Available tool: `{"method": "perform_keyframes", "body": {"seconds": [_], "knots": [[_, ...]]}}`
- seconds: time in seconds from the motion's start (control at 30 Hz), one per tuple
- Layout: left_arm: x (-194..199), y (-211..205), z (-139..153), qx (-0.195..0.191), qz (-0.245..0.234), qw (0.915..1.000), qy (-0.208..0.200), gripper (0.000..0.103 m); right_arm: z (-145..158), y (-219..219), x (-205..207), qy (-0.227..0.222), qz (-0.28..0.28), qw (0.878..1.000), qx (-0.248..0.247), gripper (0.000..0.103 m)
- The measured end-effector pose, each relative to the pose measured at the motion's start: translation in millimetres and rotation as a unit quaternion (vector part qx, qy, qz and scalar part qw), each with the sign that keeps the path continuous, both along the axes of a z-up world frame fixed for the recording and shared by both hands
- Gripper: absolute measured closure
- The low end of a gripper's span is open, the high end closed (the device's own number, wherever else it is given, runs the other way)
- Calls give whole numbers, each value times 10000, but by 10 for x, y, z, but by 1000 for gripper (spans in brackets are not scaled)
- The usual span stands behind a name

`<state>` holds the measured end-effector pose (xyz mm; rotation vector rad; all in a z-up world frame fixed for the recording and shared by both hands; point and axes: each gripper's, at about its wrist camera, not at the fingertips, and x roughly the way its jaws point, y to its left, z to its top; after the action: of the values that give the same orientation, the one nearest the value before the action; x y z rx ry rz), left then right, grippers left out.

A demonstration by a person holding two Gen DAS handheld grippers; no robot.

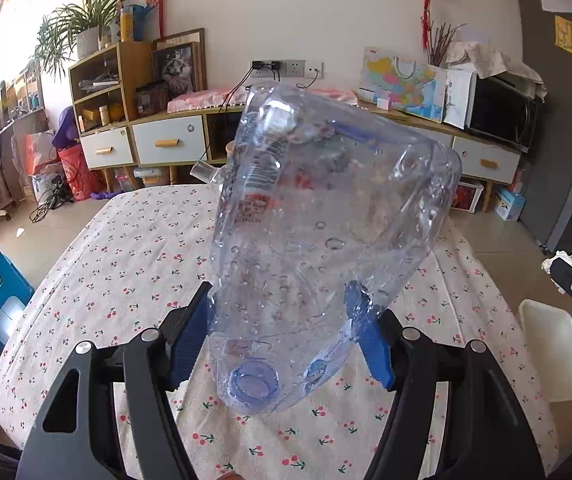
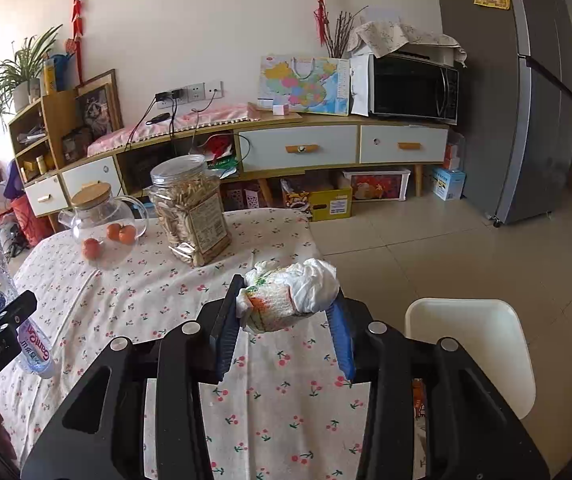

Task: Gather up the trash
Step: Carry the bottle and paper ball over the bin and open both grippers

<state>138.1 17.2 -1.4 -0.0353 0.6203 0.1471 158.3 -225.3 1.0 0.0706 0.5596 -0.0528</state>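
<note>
The left claw [image 1: 286, 332] grips a large, clear, dented plastic water bottle [image 1: 325, 232] near its neck, held above the cherry-print cloth surface [image 1: 126, 264]. The right claw [image 2: 282, 320] clamps a crumpled white printed wrapper wad [image 2: 289, 296] above the same surface. Risks:

- The thin bottle wall may buckle and slip from the pads.
- The soft wad may compress and slip free.
- The bulky bottle may strike the clear snack jar [image 2: 190, 208] or glass teapot [image 2: 102, 220].

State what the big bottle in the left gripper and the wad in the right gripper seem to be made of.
Big bottle: clear, glossy thin plastic, apparently; you see the cabinet through it, and its wall is dented.
Wad: looks like soft matte white paper or tissue with a printed pattern, creased and crumpled; possibly thin fabric.
</note>
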Motion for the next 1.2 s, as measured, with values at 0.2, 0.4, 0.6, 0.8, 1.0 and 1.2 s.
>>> {"method": "perform_keyframes", "body": {"seconds": [0.2,0.4,0.6,0.8,1.0,1.2], "knots": [[51,-494,-4,17,-374,9993,-20,37,-3,-439,-88,-140,-583,9978,-278,65],[108,-1001,-18,47,-775,9970,33,37,-8,-988,-166,-176,-1223,9918,-312,65],[159,-1424,-22,155,-1136,9934,66,37,-134,-1568,-161,79,-1937,9804,-340,64],[212,-1939,-11,169,-1594,9870,87,37,-197,-2057,-280,191,-2672,9632,-208,26],[228,-2562,-19,65,-2156,9764,122,37,-126,-2330,-532,-37,-3239,9455,-319,11],[248,-3115,-55,-56,-2633,9644,227,37,-88,-2574,-734,-54,-3753,9263,-328,7]]}}
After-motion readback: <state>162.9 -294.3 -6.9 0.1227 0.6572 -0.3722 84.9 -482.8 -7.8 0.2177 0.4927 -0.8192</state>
